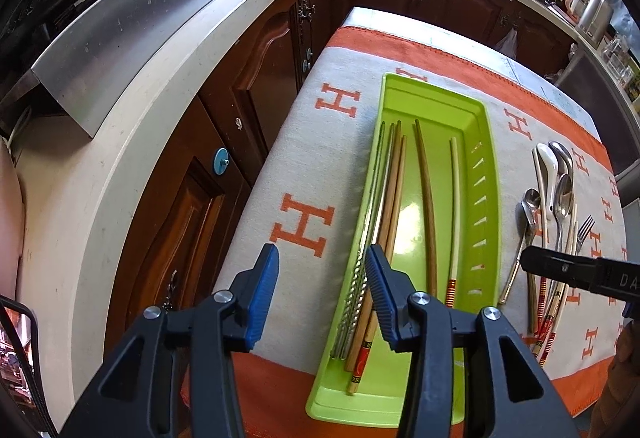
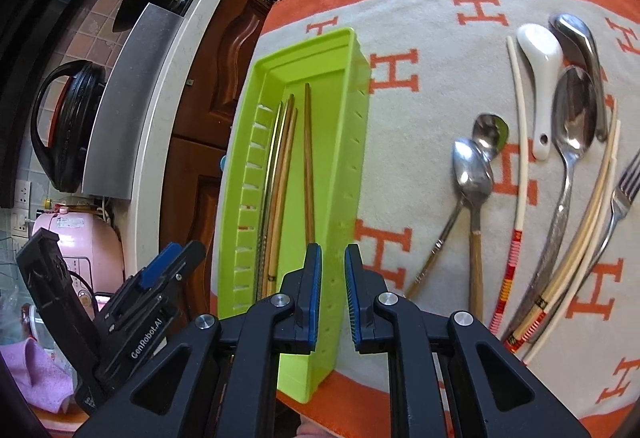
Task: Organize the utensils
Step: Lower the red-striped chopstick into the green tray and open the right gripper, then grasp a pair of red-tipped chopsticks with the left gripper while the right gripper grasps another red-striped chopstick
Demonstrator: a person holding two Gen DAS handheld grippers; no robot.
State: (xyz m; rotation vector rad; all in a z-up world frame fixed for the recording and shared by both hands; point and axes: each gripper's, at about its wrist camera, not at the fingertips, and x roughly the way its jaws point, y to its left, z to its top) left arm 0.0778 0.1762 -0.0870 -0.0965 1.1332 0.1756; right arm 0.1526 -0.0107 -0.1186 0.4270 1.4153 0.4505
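Green tray [image 1: 486, 174] near end hidden behind left gripper [image 1: 322, 292], fingers spread; right gripper [image 2: 333, 298] narrowly parted, empty.

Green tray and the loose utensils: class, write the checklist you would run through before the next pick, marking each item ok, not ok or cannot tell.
1. Left gripper open, holding nothing: ok.
2. Right gripper holding nothing: ok; jaws only narrowly apart.
3. Green tray has bare floor for more: ok.
4. Chopsticks in the tray lie lengthwise: ok.
5. All utensils sorted: not ok; spoons, a fork and striped chopsticks lie on the cloth.
6. Loose pieces separated for a clean grasp: not ok; several overlap.
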